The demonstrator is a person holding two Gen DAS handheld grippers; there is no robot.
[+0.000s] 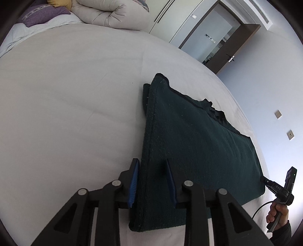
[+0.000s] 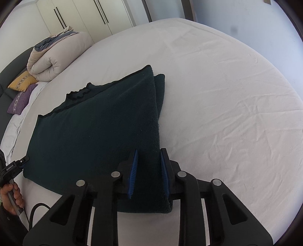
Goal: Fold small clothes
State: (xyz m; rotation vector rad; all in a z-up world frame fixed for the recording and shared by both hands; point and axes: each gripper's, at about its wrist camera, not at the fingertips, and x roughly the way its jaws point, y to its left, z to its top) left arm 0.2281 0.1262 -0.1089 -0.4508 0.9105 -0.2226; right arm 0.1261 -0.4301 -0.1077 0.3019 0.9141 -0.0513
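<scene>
Left wrist view: the left tool [image 1: 152, 181] has its two blue-padded fingers [image 1: 133, 186] set apart, straddling the near left corner of a dark green garment [image 1: 189, 143]; the cloth stands between the pads, but whether they press it cannot be told. Right wrist view: the right tool [image 2: 148, 173] likewise has its fingers [image 2: 164, 170] apart around the garment's [image 2: 98, 136] near right corner, and whether they press the cloth cannot be told either. The garment lies folded flat on the bed [image 1: 66, 98], a second layer showing at its far corner, its far edge uneven. Each view shows the opposite tool at the other near corner, held in a hand [image 1: 278, 212]. A rolled duvet [image 2: 51, 56] and two cushions, yellow [image 2: 22, 82] and purple [image 2: 19, 100], sit at the bed's head. Wardrobe doors [image 2: 79, 15] stand beyond.
</scene>
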